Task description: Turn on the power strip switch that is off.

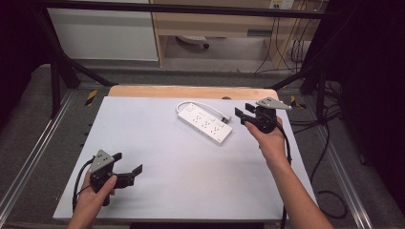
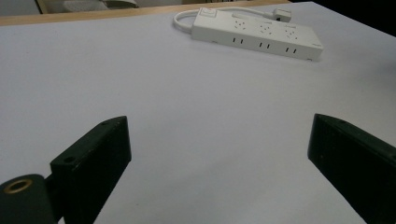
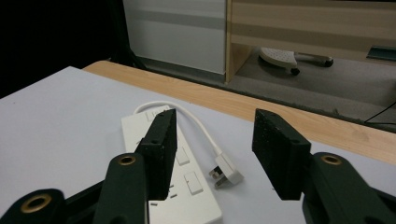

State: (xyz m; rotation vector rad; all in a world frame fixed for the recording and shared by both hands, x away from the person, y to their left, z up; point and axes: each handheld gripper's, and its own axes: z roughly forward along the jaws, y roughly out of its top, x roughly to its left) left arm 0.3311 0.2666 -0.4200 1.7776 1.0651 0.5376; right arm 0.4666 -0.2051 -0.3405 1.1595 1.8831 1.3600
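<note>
A white power strip point(image 1: 205, 123) lies at an angle on the white tabletop point(image 1: 181, 181), toward the far right. Its short cable loops round the far end to a white plug point(image 1: 226, 118) lying beside it. My right gripper point(image 1: 242, 110) hovers just right of the plug, jaws partly apart with nothing between them. In the right gripper view the plug point(image 3: 226, 171) and the strip point(image 3: 182, 186) lie on the table below and beyond my jaws point(image 3: 215, 114). My left gripper point(image 1: 129, 162) rests at the near left, wide open and empty. In the left gripper view point(image 2: 219, 126) the strip point(image 2: 261, 35) lies far ahead.
A wooden strip point(image 1: 191, 91) borders the table's far edge. Beyond it stand a wooden cabinet point(image 1: 215, 24) and a white panel point(image 1: 105, 33). Black cables point(image 1: 329, 143) trail over the floor at the right. Black frame bars point(image 1: 57, 71) flank the table.
</note>
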